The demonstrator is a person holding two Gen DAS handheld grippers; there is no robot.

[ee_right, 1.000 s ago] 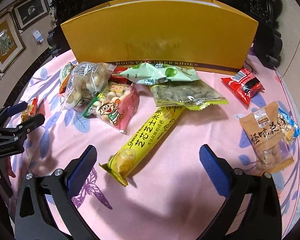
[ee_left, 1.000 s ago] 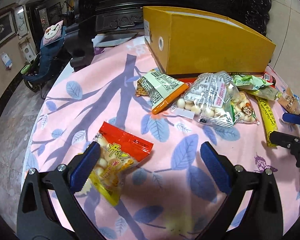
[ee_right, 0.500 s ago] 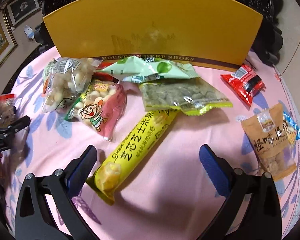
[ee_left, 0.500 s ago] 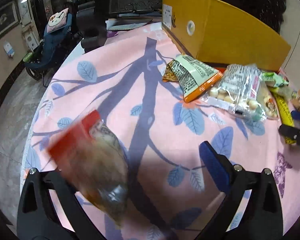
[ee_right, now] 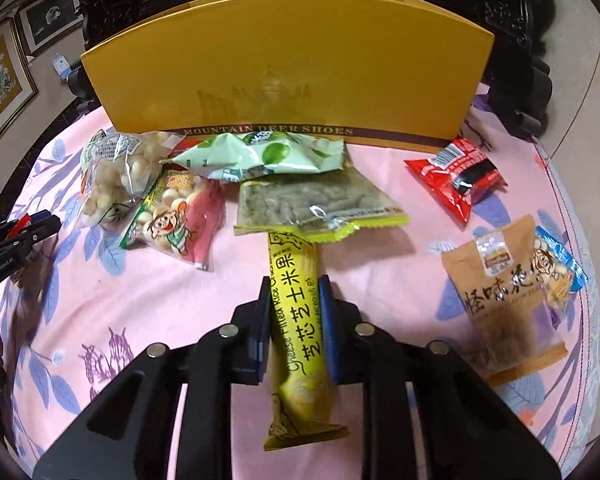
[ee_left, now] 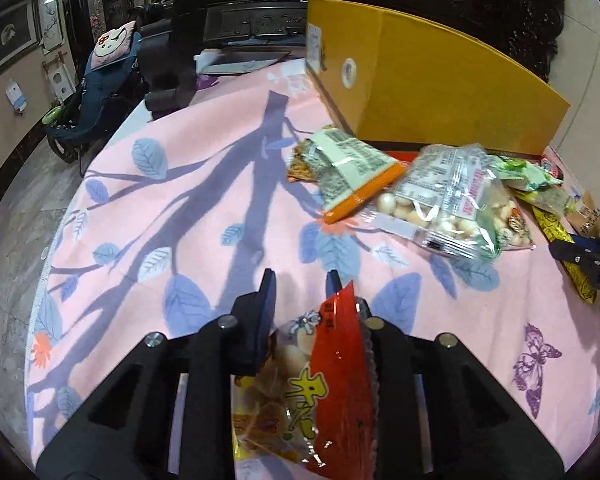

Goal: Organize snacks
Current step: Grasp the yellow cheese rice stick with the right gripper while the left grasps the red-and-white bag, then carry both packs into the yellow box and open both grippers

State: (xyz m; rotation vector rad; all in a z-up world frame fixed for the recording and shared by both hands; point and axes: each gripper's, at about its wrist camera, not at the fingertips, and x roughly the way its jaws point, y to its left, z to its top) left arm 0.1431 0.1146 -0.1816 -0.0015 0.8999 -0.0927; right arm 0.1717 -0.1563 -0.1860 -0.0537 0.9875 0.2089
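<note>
My left gripper (ee_left: 300, 280) is shut on a red and yellow snack bag (ee_left: 320, 380) and holds it above the pink cloth. My right gripper (ee_right: 294, 284) is shut on a long yellow cracker stick pack (ee_right: 298, 320), whose far end lies under a bag of green seeds (ee_right: 316, 204). A tall yellow shoe box (ee_right: 288, 80) stands at the back; it also shows in the left wrist view (ee_left: 420, 80). Loose snack bags lie in front of it.
On the pink leaf-print tablecloth (ee_right: 140, 300) lie a clear bag of white balls (ee_left: 440, 208), an orange-edged pack (ee_left: 352, 168), a pale green pack (ee_right: 260, 152), a red pack (ee_right: 456, 176) and a brown pouch (ee_right: 500, 292). Dark carved furniture stands behind.
My left gripper has closed on the red and yellow bag and lifted it off the cloth. My right gripper has moved forward and closed on the yellow stick pack.
</note>
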